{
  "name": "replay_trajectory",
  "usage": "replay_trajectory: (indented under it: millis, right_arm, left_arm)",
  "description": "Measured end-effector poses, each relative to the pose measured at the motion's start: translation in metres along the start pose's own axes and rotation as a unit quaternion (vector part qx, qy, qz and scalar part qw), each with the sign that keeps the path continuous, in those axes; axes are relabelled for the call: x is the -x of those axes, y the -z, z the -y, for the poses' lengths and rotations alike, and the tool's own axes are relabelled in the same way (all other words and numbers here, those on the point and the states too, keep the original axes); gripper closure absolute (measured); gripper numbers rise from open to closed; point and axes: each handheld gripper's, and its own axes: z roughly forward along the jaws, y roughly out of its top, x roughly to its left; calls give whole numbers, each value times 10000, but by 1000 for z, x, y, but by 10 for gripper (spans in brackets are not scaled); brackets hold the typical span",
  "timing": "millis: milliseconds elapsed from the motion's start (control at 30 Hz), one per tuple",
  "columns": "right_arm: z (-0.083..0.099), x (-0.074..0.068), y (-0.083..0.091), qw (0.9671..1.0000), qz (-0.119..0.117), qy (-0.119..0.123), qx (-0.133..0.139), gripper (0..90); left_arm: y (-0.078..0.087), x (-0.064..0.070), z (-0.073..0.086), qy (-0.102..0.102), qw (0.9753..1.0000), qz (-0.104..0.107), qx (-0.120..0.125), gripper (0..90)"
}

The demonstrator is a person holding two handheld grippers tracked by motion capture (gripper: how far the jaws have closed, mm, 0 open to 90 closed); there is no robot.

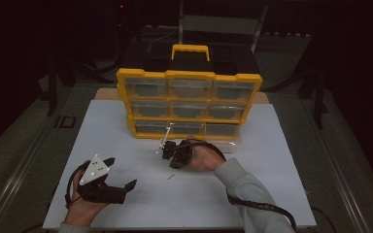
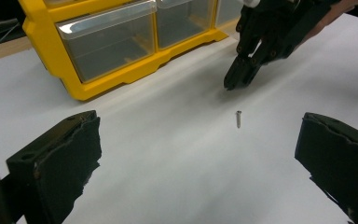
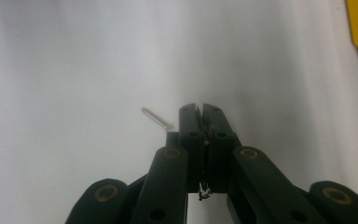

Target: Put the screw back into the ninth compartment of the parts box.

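Right tongs (image 1: 170, 156) are seen with jaws pressed together and nothing gripped, tips lowered toward the counter (image 1: 281, 194); the screw (image 2: 238, 118) lies flat on the white surface just short of those tips, apart from them, its long axis roughly pointing toward them. Left tongs (image 1: 121, 177) are spread wide and stand farther from the screw, so the right is judged nearer. Behind, the yellow drawer organizer (image 1: 189, 104) stands upright.

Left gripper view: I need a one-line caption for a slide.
Open left gripper faces a small metal screw on the white tabletop, beside the yellow drawer organizer and right gripper.
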Motion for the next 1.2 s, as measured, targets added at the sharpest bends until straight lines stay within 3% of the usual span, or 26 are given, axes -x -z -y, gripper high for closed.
replay_trajectory:
  millis: [1200]
  right_arm:
    - [8, 21, 44, 9995, 199, -193, 171, 877]
  left_arm:
    - [0, 0, 0, -4, 10000, -5, -7, 9]
